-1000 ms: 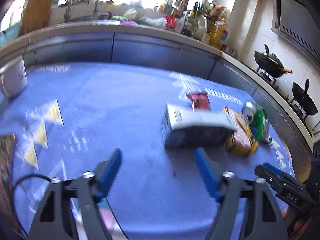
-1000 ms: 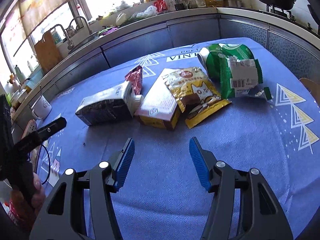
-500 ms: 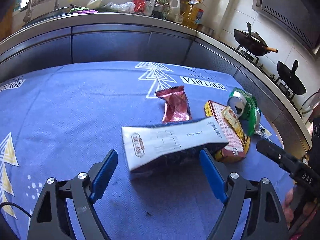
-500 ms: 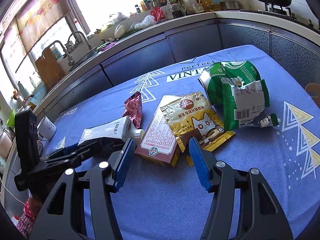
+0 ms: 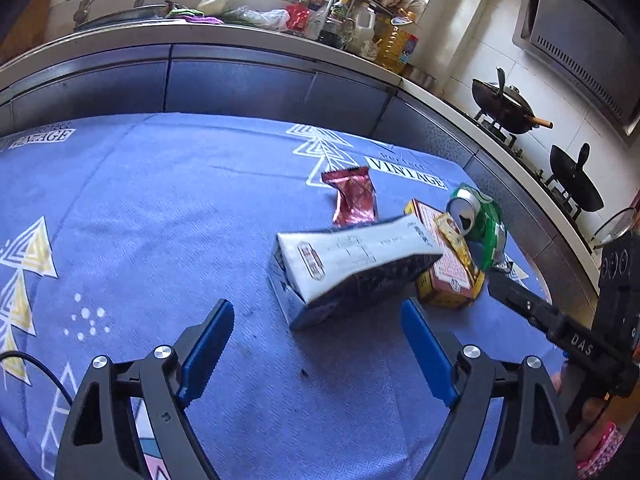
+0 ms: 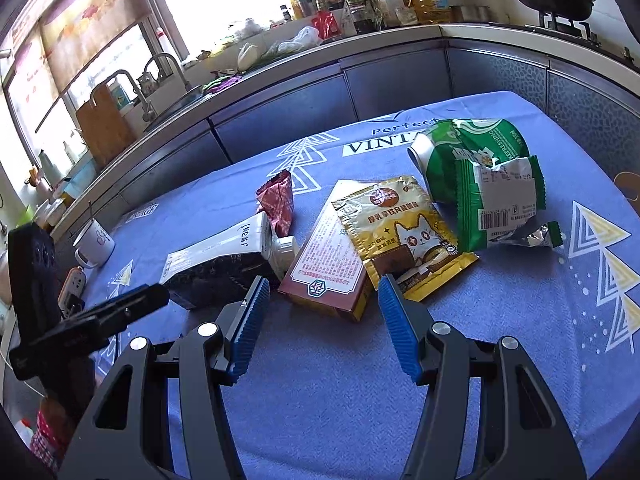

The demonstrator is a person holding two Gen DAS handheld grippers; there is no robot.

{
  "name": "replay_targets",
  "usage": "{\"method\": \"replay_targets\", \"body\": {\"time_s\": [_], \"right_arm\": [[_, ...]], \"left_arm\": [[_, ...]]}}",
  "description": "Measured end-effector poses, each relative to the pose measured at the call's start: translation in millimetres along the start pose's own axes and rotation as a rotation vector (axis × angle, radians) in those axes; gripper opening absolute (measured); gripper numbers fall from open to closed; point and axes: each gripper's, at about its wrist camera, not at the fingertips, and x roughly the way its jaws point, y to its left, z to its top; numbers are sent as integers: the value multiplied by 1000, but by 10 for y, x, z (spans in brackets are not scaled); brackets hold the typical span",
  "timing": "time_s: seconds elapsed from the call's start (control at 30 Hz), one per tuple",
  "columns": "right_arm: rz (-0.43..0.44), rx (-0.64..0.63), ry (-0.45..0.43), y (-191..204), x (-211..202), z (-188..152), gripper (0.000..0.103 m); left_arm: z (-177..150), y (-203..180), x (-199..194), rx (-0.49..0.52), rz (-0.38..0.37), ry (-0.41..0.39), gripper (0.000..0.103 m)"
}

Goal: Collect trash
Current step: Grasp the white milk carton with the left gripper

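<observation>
A pile of trash lies on the blue tablecloth (image 5: 140, 200). A squashed milk carton (image 5: 348, 264) lies just ahead of my open left gripper (image 5: 316, 344). Beyond it are a red wrapper (image 5: 354, 196), a brown box (image 5: 444, 264) and a green can (image 5: 474, 210). In the right wrist view my open right gripper (image 6: 320, 312) hovers just before the brown box (image 6: 328, 264). A yellow cat sachet (image 6: 400, 228) lies on that box. A green bag (image 6: 500, 196) lies against the green can (image 6: 472, 148). The carton (image 6: 224, 256) and red wrapper (image 6: 278, 204) lie left.
A white mug (image 6: 94, 244) and a power strip (image 6: 74, 284) sit at the table's left edge. A kitchen counter (image 5: 240, 36) with bottles and a sink runs behind the table. Woks (image 5: 504, 108) stand on the stove at right.
My left gripper has swung right and closed in on the milk carton. My right gripper has moved forward toward the brown box. Both stay open.
</observation>
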Motion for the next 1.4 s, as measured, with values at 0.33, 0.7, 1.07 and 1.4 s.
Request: {"method": "replay_targets", "body": {"time_s": [0.33, 0.7, 1.07, 1.4], "right_arm": [[-11, 60, 21, -147, 39, -19, 58], [-8, 58, 23, -136, 14, -83, 58], [-18, 65, 21, -182, -48, -146, 58], [-27, 68, 18, -228, -113, -176, 58]], "left_arm": [[312, -235, 233, 123, 7, -26, 97], [-32, -398, 224, 101, -76, 53, 90], [-105, -508, 231, 83, -2, 53, 89], [-190, -517, 285, 111, 28, 67, 52]]}}
